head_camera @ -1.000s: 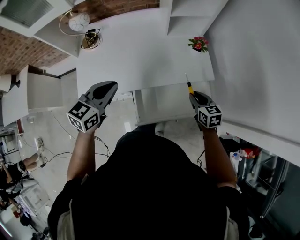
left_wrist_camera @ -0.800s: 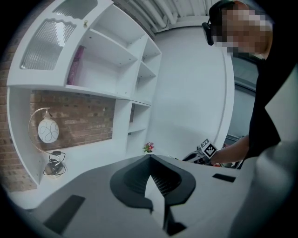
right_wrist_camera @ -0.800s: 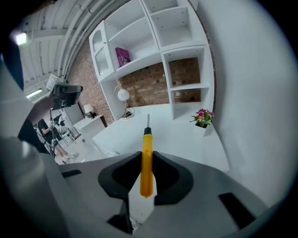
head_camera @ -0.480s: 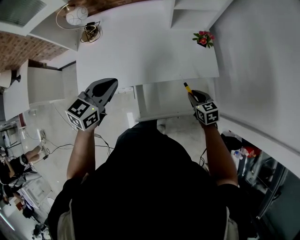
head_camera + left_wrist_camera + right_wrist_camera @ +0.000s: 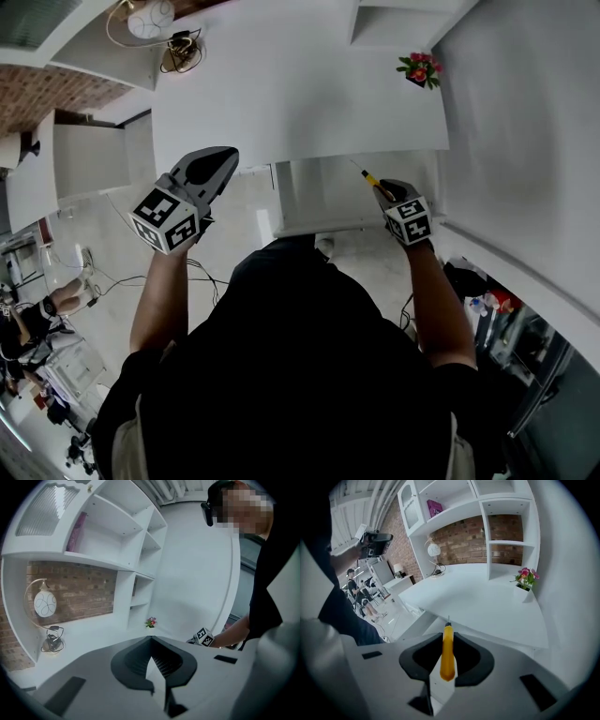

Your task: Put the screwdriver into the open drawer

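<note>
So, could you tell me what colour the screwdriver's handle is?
Yellow-orange; the screwdriver shows it best in the right gripper view.

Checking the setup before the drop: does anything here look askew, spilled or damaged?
Nothing stands out. The screwdriver sits straight in the right claw above the open drawer, the flower pot stands upright on the desk, and nothing is spilled.
</note>
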### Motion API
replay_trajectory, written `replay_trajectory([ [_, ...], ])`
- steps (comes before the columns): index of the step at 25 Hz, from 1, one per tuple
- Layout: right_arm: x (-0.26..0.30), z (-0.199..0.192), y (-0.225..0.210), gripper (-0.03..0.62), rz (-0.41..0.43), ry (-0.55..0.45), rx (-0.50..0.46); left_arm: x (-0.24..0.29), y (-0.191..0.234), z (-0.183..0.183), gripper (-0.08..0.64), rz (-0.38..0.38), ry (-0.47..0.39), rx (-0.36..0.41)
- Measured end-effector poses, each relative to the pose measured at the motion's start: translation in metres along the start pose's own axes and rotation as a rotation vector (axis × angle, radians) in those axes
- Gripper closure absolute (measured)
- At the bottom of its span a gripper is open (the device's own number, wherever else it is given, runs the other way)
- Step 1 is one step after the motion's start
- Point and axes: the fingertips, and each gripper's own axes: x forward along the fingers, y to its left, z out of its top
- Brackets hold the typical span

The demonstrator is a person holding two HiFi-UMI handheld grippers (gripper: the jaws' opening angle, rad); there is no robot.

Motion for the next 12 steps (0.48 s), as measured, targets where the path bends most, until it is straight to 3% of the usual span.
replay_trajectory([
  [12,0.042,-0.018,0.006,0.514,0.057,0.078,-0.032,-0.002,0.024,-0.017,0.545,0.013,0.022,-0.029],
])
